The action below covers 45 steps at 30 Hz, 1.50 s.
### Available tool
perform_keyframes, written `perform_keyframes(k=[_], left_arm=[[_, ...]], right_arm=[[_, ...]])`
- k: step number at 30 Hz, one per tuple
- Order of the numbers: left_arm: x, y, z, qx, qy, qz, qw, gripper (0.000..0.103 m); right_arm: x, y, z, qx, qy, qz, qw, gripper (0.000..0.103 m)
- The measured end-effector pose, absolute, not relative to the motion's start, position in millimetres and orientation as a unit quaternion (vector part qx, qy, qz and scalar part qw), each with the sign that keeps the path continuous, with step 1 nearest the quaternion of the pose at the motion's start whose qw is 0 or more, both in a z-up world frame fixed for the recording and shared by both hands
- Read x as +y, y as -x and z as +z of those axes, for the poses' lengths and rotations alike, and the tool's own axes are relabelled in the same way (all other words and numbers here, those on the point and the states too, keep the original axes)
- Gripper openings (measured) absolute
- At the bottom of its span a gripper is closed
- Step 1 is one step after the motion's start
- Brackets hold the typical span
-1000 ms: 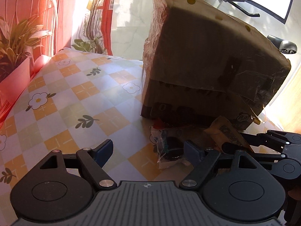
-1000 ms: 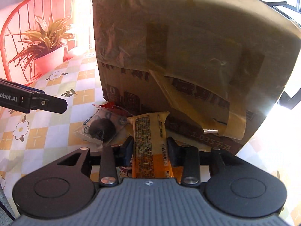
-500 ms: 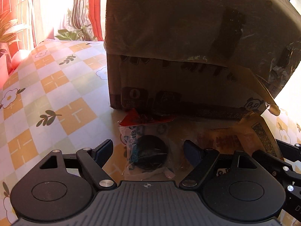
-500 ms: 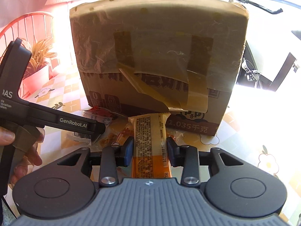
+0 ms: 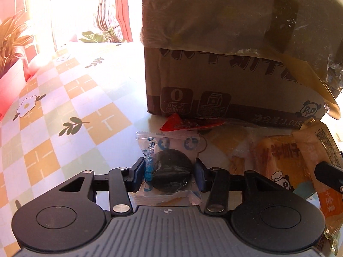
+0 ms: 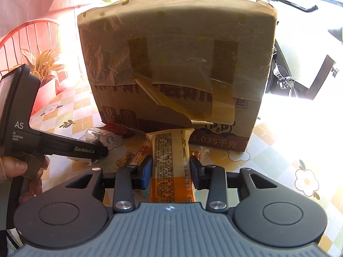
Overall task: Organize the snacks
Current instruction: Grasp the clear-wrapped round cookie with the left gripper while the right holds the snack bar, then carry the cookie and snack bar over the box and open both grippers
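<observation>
- Left gripper: jaws closing around a clear-wrapped dark round cookie; wrapper is between the blue pads, the right pad appears to touch its edge, a firm pinch is not yet confirmed
- Cookie packet lies flat on the checked floral tablecloth, just in front of the taped cardboard box, with a red sachet between packet and box
- Right gripper: narrowly set and clamped on an orange-and-cream snack bar, held lengthwise with the far end pointing at the box
- Handling judged: cookie packet is light, film is slippery and crinkly, biscuit inside is brittle; the disc should be pinched across its width, not the loose film ears, with modest force
- Snack bar judged light and soft; a mid-length grip is adequate, over-squeezing would dent it
- More wrapped snacks are piled right of the cookie, overlapping; neighbours could be dragged when one is lifted
</observation>
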<state>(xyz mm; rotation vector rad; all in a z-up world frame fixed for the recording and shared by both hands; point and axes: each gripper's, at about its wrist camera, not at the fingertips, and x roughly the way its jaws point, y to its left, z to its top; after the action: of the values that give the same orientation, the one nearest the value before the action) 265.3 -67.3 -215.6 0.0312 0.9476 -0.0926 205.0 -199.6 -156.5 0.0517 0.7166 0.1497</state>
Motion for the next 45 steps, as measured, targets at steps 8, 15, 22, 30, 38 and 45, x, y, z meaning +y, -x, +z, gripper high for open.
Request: perform_keyframes(k=[8, 15, 22, 30, 38, 45], left_arm=[[-40.6, -231.6, -192.8, 0.444, 0.003, -0.024, 0.896, 0.050], [-26.2, -199.0, -167.7, 0.405, 0.013, -0.010, 0.914, 0.050], [-32.0, -199.2, -157.3, 0.376, 0.011, -0.015, 0.926, 0.050], [-26.7, -195.2, -145.4, 0.349, 0.015, -0.021, 0.937, 0.050], [-21.4, -192.9, -128.5, 0.321, 0.019, -0.021, 0.947, 0.050], [-19.4, -195.1, -115.1, 0.301, 0.024, -0.020, 0.953, 0.050]], right_arm=[[-197.6, -195.6, -147.8, 0.341, -0.028, 0.069, 0.937, 0.038], [-196.0, -184.8, -133.7, 0.321, -0.028, 0.066, 0.944, 0.038], [-192.8, -177.8, -118.8, 0.301, -0.019, 0.068, 0.951, 0.038], [-186.5, -173.3, -104.4, 0.286, -0.011, 0.077, 0.955, 0.038], [-178.2, -169.6, -86.1, 0.260, -0.003, 0.085, 0.962, 0.038], [-174.7, -172.1, -69.5, 0.244, 0.007, 0.080, 0.966, 0.038]])
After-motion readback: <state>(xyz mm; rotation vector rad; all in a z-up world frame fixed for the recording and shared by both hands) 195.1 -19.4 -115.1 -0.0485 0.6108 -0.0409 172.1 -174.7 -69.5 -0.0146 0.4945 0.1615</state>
